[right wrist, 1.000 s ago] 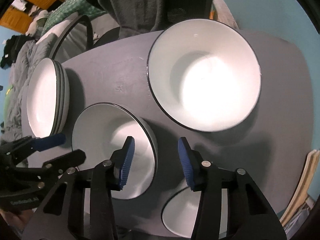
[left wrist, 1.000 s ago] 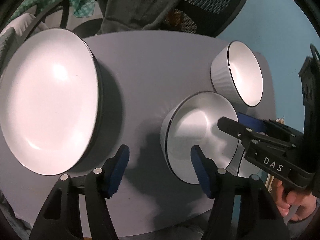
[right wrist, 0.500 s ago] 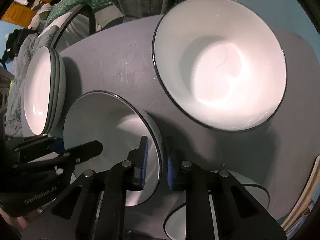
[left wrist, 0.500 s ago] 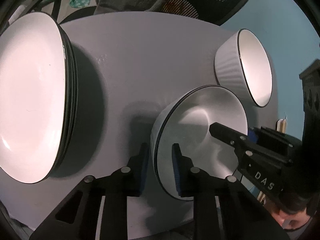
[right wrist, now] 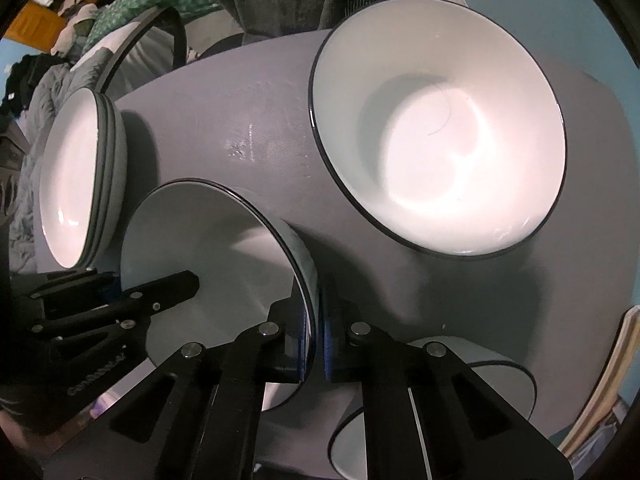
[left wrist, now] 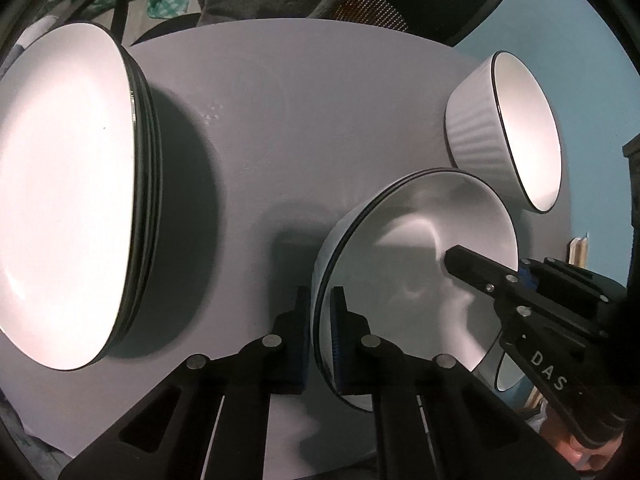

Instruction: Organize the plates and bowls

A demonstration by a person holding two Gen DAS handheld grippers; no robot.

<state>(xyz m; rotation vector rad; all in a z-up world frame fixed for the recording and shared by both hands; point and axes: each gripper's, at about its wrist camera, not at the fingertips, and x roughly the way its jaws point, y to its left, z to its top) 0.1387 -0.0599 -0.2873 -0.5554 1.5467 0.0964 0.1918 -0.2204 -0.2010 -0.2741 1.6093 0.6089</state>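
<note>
Two grippers are pinching the same white, dark-rimmed bowl (left wrist: 416,280) from opposite sides, and everything else is best placed against that bowl. The left gripper (left wrist: 320,336) is closing its blue-padded fingers on the bowl's near-left rim, one pad outside the wall and one inside. The right gripper (right wrist: 314,340) is doing the same on the opposite rim, its pads squeezing the wall between them; seen from the left wrist, it is reaching in over the bowl's right edge. The bowl is sitting near the front of the round grey table (left wrist: 304,120); whether its base is touching the top cannot be told. To the left of the bowl, well apart from it, a stack of white plates (left wrist: 68,200) is resting on the table. Beyond the bowl to the right, a second bowl with a ribbed outer wall (left wrist: 504,128) is standing near it without touching. Just beside the bowl on its right, at the table's front edge, a third bowl (right wrist: 436,404) is lying partly hidden behind the right gripper's fingers. Behind the table, dark cloth is draping over a mesh-backed chair (left wrist: 432,0).
</note>
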